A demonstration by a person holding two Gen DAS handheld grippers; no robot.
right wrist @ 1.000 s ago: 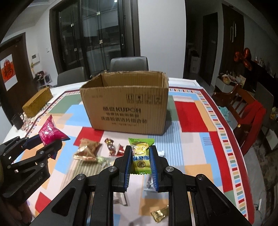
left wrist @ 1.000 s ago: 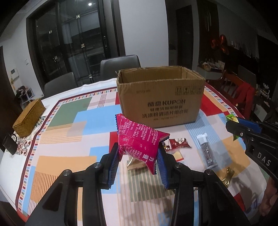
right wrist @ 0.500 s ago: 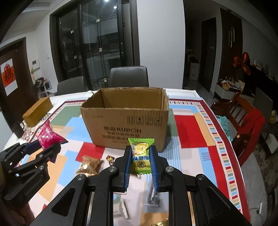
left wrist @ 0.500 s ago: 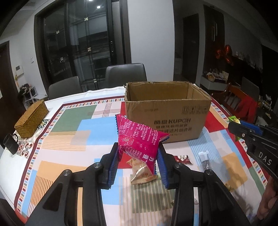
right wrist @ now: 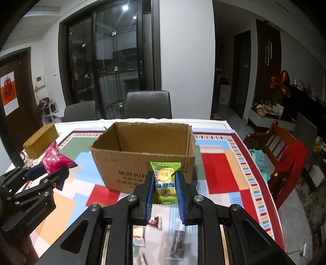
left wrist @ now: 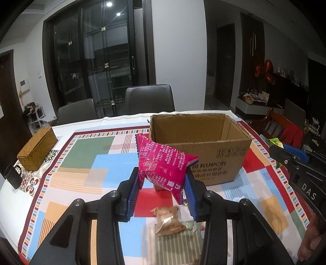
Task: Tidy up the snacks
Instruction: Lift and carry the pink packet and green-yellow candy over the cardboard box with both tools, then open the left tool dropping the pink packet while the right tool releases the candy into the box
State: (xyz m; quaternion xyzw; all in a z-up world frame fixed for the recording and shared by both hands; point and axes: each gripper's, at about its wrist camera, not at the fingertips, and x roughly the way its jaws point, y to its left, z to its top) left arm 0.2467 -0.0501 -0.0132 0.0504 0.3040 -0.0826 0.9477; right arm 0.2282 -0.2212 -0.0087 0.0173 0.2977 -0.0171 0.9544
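My left gripper (left wrist: 163, 190) clamps magenta snack pack (left wrist: 163, 165), held above tablecloth (left wrist: 85, 155) before open cardboard box (left wrist: 222, 161). My right gripper (right wrist: 164, 190) pinches green candy packet (right wrist: 165, 181) near box front. Loose gold-wrapped snack (left wrist: 168, 220) lies below on cloth.

Black grippers (left wrist: 163, 183), ribbed blue fingers (right wrist: 149, 195), silver screws, white lettering

- White walls (right wrist: 183, 61) are enclosing the room; dark glass sliding doors (right wrist: 106, 67) are reflecting ceiling lights (right wrist: 125, 7).
- Two grey chairs (right wrist: 147, 105) are standing behind the worktop (right wrist: 216, 163), which is wearing a multicoloured patchwork cloth.
- A wooden chair (right wrist: 273, 146) is carrying a red garment (right wrist: 296, 155) at right.
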